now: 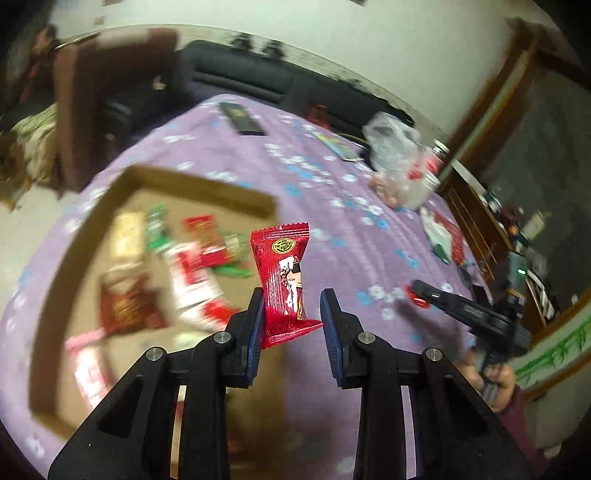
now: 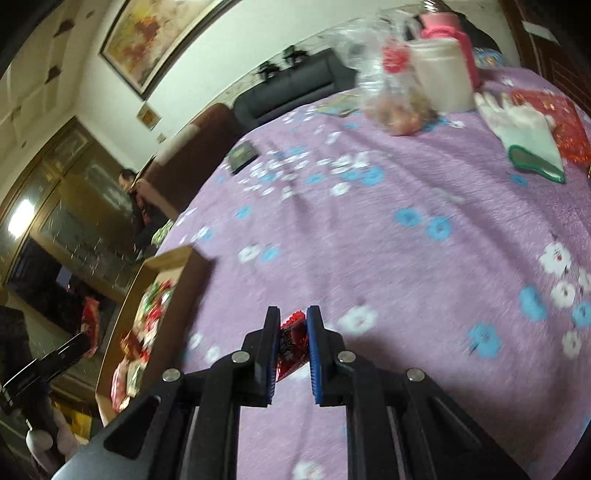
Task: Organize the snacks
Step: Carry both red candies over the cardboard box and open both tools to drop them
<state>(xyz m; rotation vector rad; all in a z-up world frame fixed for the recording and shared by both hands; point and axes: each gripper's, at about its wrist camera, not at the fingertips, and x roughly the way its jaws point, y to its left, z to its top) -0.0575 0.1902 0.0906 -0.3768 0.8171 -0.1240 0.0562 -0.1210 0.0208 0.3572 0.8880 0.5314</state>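
In the left wrist view a red snack packet [image 1: 284,277] with a cartoon face stands upright between the blue pads of my left gripper [image 1: 292,295], which is shut on its lower end. It hangs just right of an open cardboard box [image 1: 129,173] that holds several snack packets [image 1: 192,266]. My right gripper [image 2: 293,312] is shut on a small red packet [image 2: 291,343] above the purple flowered tablecloth [image 2: 369,240]. The left wrist view shows the right gripper [image 1: 415,291] at the right. From the right wrist view the box [image 2: 173,258] and the left gripper [image 2: 86,339] sit at the far left.
At the table's far side stand a clear plastic bag [image 2: 384,74], a white jar [image 2: 443,74] and a pink bottle [image 2: 450,26]. A white glove [image 2: 524,125] lies on red packaging [image 2: 565,118]. A black flat box [image 1: 242,118] lies near a dark sofa [image 1: 240,74]. A person [image 2: 127,184] is behind.
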